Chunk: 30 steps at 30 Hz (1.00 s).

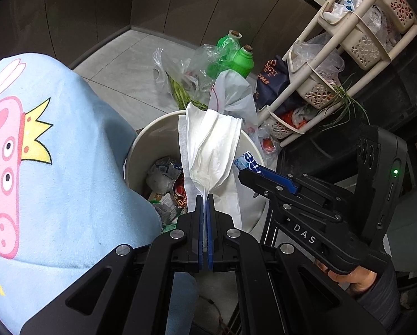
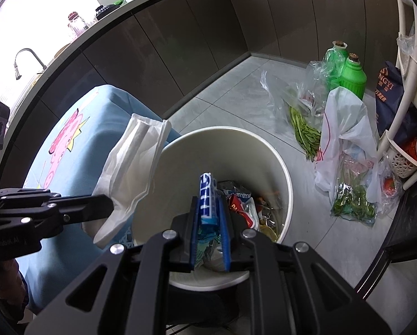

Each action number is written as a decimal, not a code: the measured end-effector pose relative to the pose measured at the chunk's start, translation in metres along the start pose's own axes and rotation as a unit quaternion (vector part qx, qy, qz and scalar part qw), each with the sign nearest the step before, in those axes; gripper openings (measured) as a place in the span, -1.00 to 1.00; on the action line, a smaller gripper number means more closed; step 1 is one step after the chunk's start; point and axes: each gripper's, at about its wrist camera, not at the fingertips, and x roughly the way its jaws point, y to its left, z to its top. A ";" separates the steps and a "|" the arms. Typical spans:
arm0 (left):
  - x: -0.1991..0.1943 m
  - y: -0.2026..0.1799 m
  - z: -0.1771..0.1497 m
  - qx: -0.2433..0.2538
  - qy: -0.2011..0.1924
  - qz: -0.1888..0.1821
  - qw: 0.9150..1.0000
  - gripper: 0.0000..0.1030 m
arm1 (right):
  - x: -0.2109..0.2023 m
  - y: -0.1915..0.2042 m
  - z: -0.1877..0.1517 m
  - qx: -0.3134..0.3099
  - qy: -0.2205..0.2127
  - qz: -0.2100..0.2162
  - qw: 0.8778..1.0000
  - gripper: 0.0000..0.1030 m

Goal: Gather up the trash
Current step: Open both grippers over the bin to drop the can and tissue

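Note:
A white tissue (image 1: pixel 211 145) sticks up from my left gripper (image 1: pixel 205 196), which is shut on its lower end just above the near side of a white bin (image 1: pixel 152 128). The right wrist view has the same tissue (image 2: pixel 135 156) hanging at the bin's left rim from the left gripper (image 2: pixel 110 201). My right gripper (image 2: pixel 208 196) is shut on a blue and white wrapper (image 2: pixel 205 187) over the open bin (image 2: pixel 281 173), which has several wrappers inside. In the left wrist view, the right gripper (image 1: pixel 243 171) reaches in from the right with the wrapper (image 1: pixel 247 162).
A light blue cloth with a pink cartoon (image 1: pixel 54 153) covers something left of the bin. Behind the bin are two green bottles (image 1: pixel 244 58), clear bags of greens (image 2: pixel 306 131) and a white bag (image 2: pixel 345 128). A cream basket rack (image 1: pixel 348 42) stands on the right, dark cabinets behind.

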 end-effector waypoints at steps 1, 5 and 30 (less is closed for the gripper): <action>0.001 0.000 0.000 -0.001 0.001 0.000 1.000 -0.96 | 0.002 0.000 0.000 0.000 0.002 0.000 1.000 -0.69; 0.007 0.001 0.002 -0.002 0.007 -0.001 1.000 -0.96 | 0.008 -0.001 0.000 -0.001 0.008 -0.001 1.000 -0.69; 0.015 -0.003 0.006 0.003 0.005 0.004 1.000 -0.96 | 0.014 -0.009 0.000 0.001 0.006 -0.003 1.000 -0.62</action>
